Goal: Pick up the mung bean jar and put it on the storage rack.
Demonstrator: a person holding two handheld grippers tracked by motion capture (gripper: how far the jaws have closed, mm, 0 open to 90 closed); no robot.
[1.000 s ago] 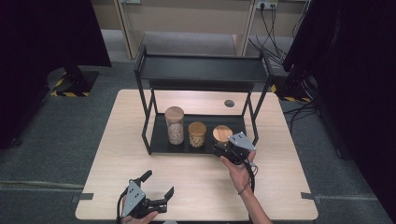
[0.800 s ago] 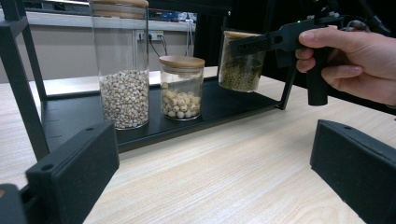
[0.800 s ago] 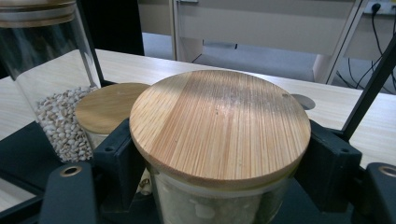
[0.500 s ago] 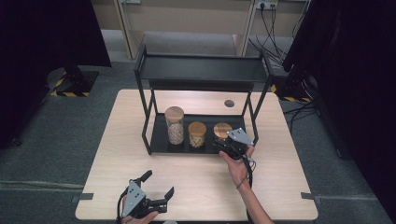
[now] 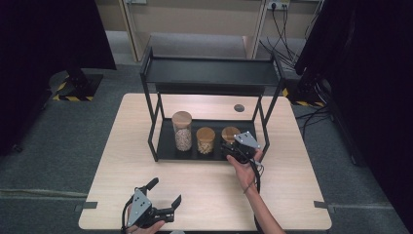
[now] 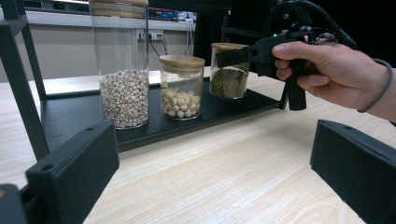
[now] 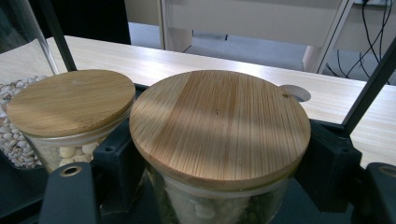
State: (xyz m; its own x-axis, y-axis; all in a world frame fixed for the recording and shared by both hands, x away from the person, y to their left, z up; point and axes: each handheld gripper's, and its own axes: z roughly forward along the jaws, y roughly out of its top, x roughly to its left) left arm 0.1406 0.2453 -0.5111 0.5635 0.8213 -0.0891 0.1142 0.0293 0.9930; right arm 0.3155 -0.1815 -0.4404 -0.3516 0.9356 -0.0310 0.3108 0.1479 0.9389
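Note:
A black two-level rack (image 5: 165,146) stands mid-table. Its lower tray holds a tall glass jar of pale grains (image 5: 182,130), a shorter jar of white seeds (image 5: 205,140) and a small jar of green contents (image 5: 230,134), all with wooden lids. My right gripper (image 5: 231,147) is shut on the small jar (image 7: 219,126), one jaw on each side below the lid. In the left gripper view the small jar (image 6: 229,74) looks set down on the tray, to the right of the seed jar (image 6: 181,88). My left gripper (image 5: 165,191) rests open near the table's front edge, holding nothing.
The rack's upper shelf (image 5: 209,73) overhangs the jars, and its thin black posts (image 5: 265,126) stand close beside the right hand. A round cable hole (image 5: 238,107) sits behind the rack. Bare wooden tabletop (image 5: 204,190) lies between the two grippers.
The right gripper has carried the small jar a little farther back and left into the lower tray, beside the seed jar. The left gripper has stayed where it was.

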